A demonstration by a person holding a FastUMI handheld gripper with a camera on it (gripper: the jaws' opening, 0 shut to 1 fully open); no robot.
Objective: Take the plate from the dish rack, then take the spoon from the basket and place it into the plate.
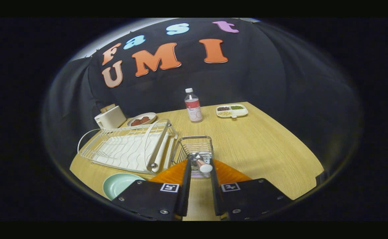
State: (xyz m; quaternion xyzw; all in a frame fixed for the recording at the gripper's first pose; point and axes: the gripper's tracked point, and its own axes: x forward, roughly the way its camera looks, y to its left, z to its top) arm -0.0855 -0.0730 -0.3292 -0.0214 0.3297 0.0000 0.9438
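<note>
1. Spoon (202,163) sits between the two fingers of the gripper (198,164), its handle end standing up out of the wire basket (194,146); the fingers look closed on the handle from both sides.
2. Plate (119,184), pale green, already lies on the table (263,146), off the dish rack (127,147) and just left of the fingers.
3. Likely risk: the hold is near the handle's tip, so the spoon may swing or slip on the lift.
4. Another risk: the bowl end, hidden low in the basket, could snag the wires and drag the light basket along.
5. Room: the rack's raised rail stands just beside the basket, between it and the plate, so the carry should rise first. Right of the basket the table is bare; a bottle (193,106) and a snack tray (232,111) stand well beyond.
</note>
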